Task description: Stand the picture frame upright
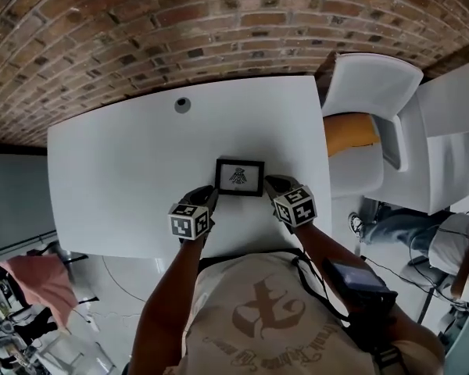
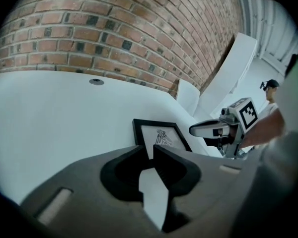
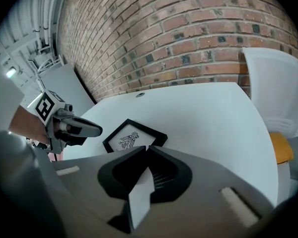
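A small black picture frame (image 1: 240,177) with a bird drawing lies flat on the white table (image 1: 117,170), near its front edge. My left gripper (image 1: 210,193) hovers just left of the frame, its jaws a narrow gap apart with nothing between them. In the left gripper view the frame (image 2: 161,135) lies just beyond the tips (image 2: 151,150). My right gripper (image 1: 272,183) hangs at the frame's right end, shut and empty. In the right gripper view the frame (image 3: 134,137) sits just past the closed tips (image 3: 146,148). Each gripper view shows the other gripper across the frame.
A round grey grommet (image 1: 182,105) is set in the table's far side, below the brick wall (image 1: 141,30). White chairs (image 1: 371,92) stand to the right, one with an orange cushion (image 1: 350,131). The person's torso fills the near edge.
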Demonstrator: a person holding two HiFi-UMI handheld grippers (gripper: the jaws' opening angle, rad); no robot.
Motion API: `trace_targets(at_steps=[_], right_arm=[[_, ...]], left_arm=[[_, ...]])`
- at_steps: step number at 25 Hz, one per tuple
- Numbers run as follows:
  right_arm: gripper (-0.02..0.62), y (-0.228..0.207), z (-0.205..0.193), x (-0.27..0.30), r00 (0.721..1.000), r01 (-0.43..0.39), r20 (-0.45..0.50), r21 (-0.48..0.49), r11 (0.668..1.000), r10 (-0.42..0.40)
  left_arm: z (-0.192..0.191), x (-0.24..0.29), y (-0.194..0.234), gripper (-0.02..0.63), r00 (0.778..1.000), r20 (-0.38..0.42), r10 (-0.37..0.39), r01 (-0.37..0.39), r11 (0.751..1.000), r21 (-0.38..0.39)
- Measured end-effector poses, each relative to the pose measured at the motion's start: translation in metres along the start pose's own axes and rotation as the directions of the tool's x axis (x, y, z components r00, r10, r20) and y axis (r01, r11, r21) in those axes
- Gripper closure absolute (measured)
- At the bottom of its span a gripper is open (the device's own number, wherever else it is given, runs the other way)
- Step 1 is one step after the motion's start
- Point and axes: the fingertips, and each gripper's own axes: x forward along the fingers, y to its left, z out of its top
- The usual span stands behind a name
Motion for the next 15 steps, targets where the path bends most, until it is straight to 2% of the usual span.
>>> trace_targets(at_steps=[2,8,15], right_arm=[[0.541,-0.002,0.0,0.006,1.0,0.008,-0.015,0.024,1.0,-0.007],[0.471,-0.008,-0.004,0.02,0.998,0.025,-0.068,0.097,0.995,-0.019],[0.445,-0.007,-0.005,0.034,0.994,0.015,-0.108,0.153,0.988,0.002]], left_arm=[[0.001,0.006,0.006,0.513,1.0,-0.028,0.001,-0.001,1.0,0.002],[0.004,0.024,0.015,0.471,0.995,-0.095,0.0,-0.001,1.0,-0.006],[-0.002,0.039,0.016,0.465,0.984,-0.18,0.006,-0.006,1.0,-0.002]])
